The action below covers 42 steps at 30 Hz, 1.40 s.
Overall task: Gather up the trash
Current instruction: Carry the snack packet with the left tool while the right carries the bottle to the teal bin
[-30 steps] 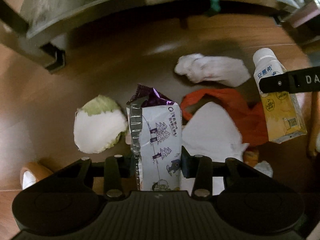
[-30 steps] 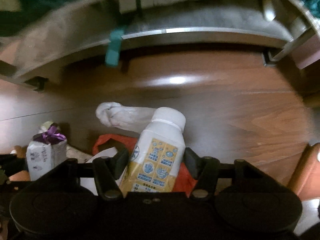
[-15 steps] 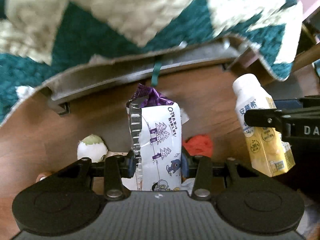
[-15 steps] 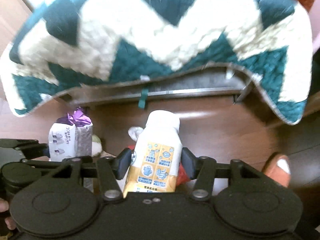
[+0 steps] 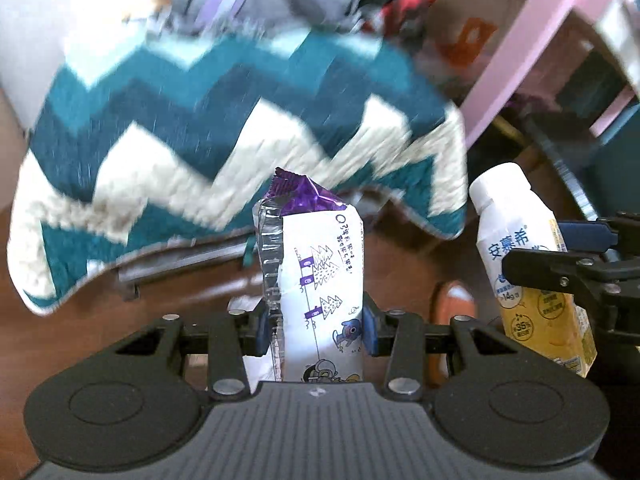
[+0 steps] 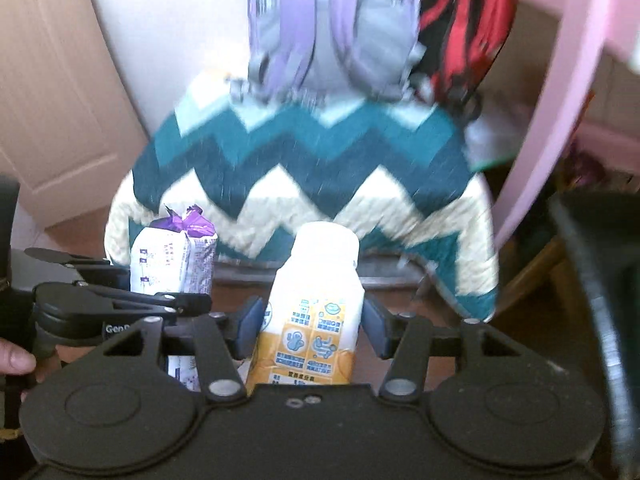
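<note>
My left gripper is shut on a white snack packet with a purple crimped top, which it holds upright. My right gripper is shut on a white and yellow drink carton with a white cap, its pads pressing on both sides. Both are lifted well above the brown wooden floor. The two grippers hang side by side. The carton shows at the right of the left wrist view. The packet and the left gripper show at the left of the right wrist view.
A teal and cream zigzag blanket drapes over a low seat ahead. A grey-purple backpack and a red-black bag rest on it. A pink frame stands right. An orange slipper lies below. A dark curved rim is at far right.
Both grippers have risen from the floor with the packet and the carton. The tissues and red bag on the floor have dropped out of sight. The blanket and bags have come into view.
</note>
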{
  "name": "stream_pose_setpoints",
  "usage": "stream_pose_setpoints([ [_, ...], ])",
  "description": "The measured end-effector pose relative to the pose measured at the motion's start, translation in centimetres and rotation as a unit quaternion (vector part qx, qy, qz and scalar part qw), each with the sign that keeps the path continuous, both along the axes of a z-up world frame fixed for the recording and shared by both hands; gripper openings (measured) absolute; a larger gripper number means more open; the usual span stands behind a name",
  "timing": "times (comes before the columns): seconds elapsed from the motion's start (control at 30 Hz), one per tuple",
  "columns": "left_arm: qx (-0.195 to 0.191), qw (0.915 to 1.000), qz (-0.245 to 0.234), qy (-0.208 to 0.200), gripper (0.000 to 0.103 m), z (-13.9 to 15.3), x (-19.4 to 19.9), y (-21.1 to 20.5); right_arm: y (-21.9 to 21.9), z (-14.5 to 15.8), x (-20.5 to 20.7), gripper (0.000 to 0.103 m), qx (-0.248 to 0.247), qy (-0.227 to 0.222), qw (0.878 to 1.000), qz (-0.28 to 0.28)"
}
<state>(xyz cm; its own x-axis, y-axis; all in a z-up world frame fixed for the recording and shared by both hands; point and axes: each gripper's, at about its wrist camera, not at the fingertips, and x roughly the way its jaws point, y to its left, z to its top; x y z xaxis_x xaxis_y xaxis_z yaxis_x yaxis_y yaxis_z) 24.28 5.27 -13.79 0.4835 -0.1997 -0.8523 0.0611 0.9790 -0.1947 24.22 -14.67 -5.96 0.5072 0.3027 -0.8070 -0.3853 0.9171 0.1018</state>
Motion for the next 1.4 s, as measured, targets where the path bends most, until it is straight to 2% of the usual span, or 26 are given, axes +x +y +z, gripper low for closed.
stream_pose_setpoints([
  [0.27,-0.003,0.9947,-0.035,-0.097,0.041,10.3,-1.8,-4.9,-5.4,9.4,-3.3,0.052,0.013,-0.082,0.996,-0.018],
  [0.5,-0.017,0.9861,-0.062,-0.153,0.041,17.5,-2.1,-9.6,-10.0,15.4,-4.7,0.052,0.015,-0.142,0.989,-0.049],
  [0.73,-0.020,0.9725,-0.105,-0.207,0.041,24.0,-1.7,-15.3,-16.1,19.8,-4.5,0.052,0.023,-0.187,0.977,-0.100],
  [0.87,-0.025,0.9668,-0.130,-0.219,0.041,26.6,-0.7,-19.3,-19.9,21.7,-4.4,0.052,0.010,-0.212,0.967,-0.141],
  [0.97,-0.035,0.9633,-0.148,-0.222,0.041,28.3,0.3,-22.6,-22.9,22.7,-4.1,0.052,-0.017,-0.230,0.958,-0.173],
  [1.2,-0.045,0.9505,-0.187,-0.244,0.041,31.8,1.9,-30.6,-30.2,23.4,-3.7,0.052,-0.044,-0.233,0.940,-0.244],
  [1.4,-0.055,0.9380,-0.225,-0.257,0.041,34.0,2.7,-37.0,-35.2,22.1,-2.3,0.052,-0.054,-0.205,0.936,-0.281],
])
